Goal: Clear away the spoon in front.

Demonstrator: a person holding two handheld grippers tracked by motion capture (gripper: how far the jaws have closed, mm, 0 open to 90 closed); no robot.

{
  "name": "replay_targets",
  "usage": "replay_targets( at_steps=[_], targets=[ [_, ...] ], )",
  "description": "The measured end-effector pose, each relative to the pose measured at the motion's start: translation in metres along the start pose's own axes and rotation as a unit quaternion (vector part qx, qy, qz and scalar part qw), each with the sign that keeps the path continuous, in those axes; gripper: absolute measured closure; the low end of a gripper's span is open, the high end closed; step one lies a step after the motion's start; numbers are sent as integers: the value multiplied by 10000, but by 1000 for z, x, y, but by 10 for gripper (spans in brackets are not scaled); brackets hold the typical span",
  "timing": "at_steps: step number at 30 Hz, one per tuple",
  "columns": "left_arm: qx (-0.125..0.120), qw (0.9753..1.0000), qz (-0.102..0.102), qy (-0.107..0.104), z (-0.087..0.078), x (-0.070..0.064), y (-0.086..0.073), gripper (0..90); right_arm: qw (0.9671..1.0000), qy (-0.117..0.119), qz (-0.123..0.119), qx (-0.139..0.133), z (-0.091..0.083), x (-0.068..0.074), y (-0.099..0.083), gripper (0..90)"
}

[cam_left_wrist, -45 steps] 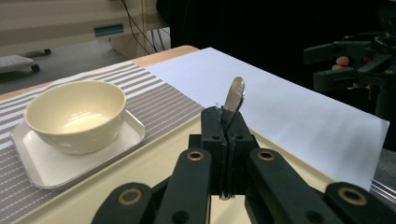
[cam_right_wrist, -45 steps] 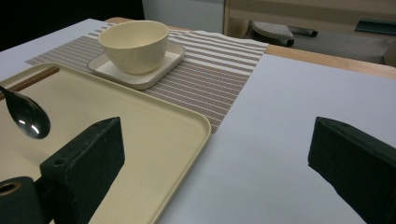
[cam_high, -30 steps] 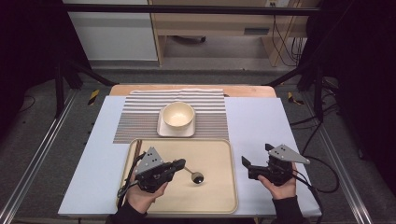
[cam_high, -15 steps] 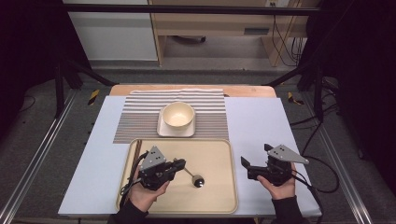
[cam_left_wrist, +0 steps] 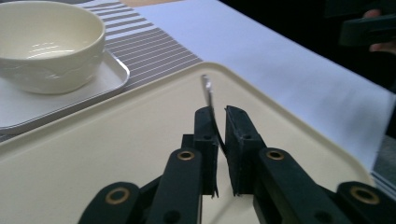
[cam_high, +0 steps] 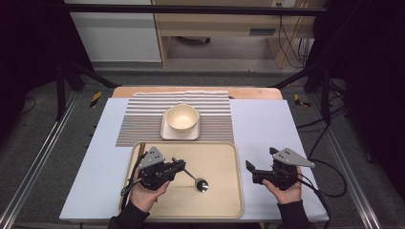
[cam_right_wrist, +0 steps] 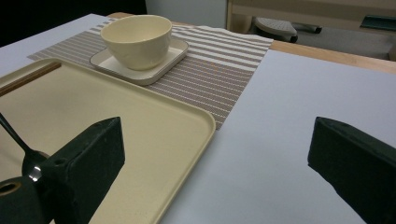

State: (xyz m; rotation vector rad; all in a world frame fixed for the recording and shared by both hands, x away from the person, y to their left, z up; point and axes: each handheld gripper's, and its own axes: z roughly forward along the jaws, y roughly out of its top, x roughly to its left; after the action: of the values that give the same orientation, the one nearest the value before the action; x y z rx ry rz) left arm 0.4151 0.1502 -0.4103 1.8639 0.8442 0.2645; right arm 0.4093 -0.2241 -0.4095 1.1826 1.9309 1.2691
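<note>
Gripping the thin handle of a spoon (cam_high: 195, 179), the left claw (cam_high: 179, 165) sits low over the near left part of a cream tray (cam_high: 224, 157), held from below by the person's left hand (cam_high: 143, 193). In the left gripper view the handle (cam_left_wrist: 208, 100) stands between the two black jaws, which are nearly closed on it, its tip poking out past them. The spoon's dark bowl rests on the tray floor just right of the claw, near the tray's middle; the right gripper view catches that bowl (cam_right_wrist: 32, 168) at its near left edge.

Right of the tray, over the pale table (cam_high: 267, 119), the right claw (cam_high: 250, 168) hangs with its jaws spread wide and nothing between them. In its own view the two jaws stand far apart at either side, with the tray's right rim and bare table between. The right hand (cam_high: 282, 191) holds it from the near side, and a cable trails off to the right.

Along the tray's left edge lies a brown stick (cam_high: 140, 150); I cannot tell what it is.

Farther off, a striped mat (cam_high: 143, 119) lies beyond the tray's far rim. On it sits a small square plate (cam_high: 167, 134), and a cream bowl (cam_high: 181, 117) stands upright on that plate.
</note>
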Motion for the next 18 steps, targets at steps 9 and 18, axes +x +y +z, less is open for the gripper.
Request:
replay_targets(
  at_steps=[9, 18],
  targets=[
    [-380, 9984, 362, -197, -35, -12, 18, 887, 10000, 3, 12, -1, 0, 0, 0, 42],
    [-228, 9991, 196, 288, -73, 14, 2, 887, 10000, 3, -6, 48, 3, 1, -1, 42]
  ],
)
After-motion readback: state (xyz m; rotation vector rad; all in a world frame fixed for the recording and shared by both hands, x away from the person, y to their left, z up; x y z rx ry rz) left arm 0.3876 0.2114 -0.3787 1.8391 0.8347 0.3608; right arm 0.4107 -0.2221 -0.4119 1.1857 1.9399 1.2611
